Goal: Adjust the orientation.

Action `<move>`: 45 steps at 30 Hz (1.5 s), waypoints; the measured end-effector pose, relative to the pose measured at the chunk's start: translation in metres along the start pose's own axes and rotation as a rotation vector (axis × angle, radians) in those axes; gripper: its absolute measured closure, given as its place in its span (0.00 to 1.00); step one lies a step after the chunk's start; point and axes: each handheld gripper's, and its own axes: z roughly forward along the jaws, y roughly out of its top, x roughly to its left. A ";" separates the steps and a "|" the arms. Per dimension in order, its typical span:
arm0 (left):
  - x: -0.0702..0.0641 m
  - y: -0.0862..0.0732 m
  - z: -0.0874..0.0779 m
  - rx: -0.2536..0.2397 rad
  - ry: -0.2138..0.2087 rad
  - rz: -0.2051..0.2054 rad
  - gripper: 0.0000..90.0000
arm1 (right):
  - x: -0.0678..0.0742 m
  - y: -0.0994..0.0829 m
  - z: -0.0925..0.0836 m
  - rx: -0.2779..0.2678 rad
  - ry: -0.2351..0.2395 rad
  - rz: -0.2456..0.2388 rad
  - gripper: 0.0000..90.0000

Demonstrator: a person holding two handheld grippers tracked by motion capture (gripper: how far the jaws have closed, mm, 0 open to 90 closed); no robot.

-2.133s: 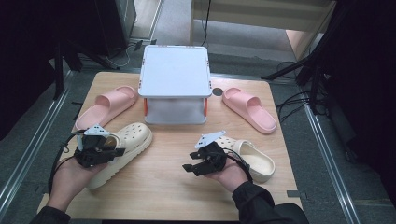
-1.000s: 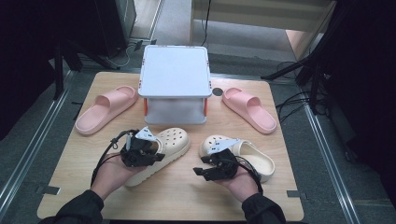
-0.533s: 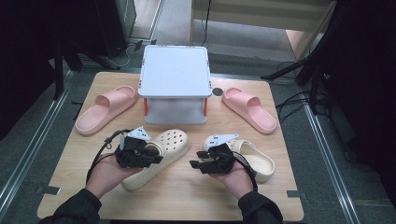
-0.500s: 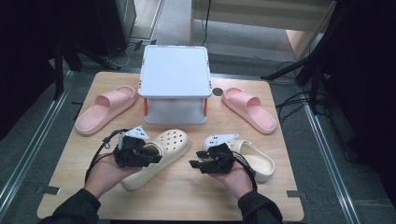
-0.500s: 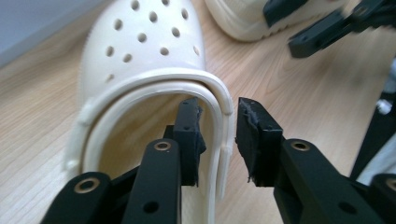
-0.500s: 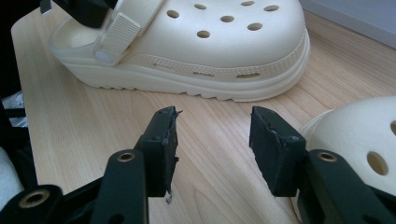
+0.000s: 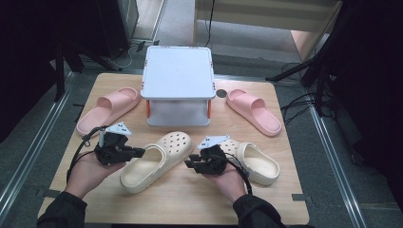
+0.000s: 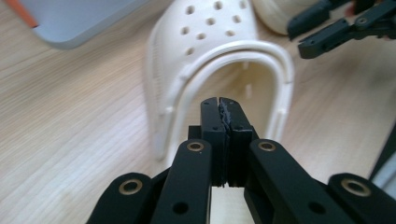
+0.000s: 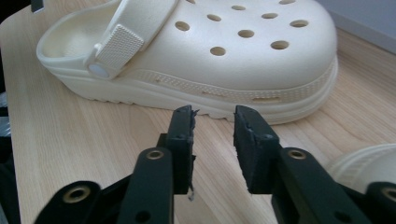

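The wooden table (image 7: 180,199) carries everything here. At the middle of its far edge stands a white box (image 7: 178,78) with a flat lid, the biggest thing on it. A pink slipper (image 7: 108,109) lies near the far left corner and another pink slipper (image 7: 254,110) lies near the far right corner.

Closer to the near edge lie two cream clogs with little holes on top. The left clog (image 7: 157,161) lies in the middle of the table, slanting, with its toe pointing to the box and its heel to the near edge. The right clog (image 7: 252,161) lies a bit to the right of it, nearer the right edge, and the two shoes are apart.

The left claw (image 7: 138,152) is held just beside the left side of the left clog. Its jaws have just been closing and now they are pressed tight together with nothing between them. In the left claw's own view the heel opening of that clog sits right in front of the jaws.

The right claw (image 7: 188,164) sits between the two clogs and points at the left one. Its jaws have just been closing too, and there is a narrow gap with nothing in it
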 end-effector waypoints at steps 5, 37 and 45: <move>0.014 -0.009 0.000 -0.013 0.022 -0.020 0.99 | 0.002 0.003 0.010 0.017 0.026 0.015 0.92; 0.020 -0.040 0.017 0.018 0.013 -0.117 0.99 | -0.002 0.021 0.040 0.078 0.027 0.003 0.95; 0.007 -0.045 0.013 0.007 -0.004 -0.110 0.99 | -0.005 0.026 0.043 0.081 0.017 0.010 0.95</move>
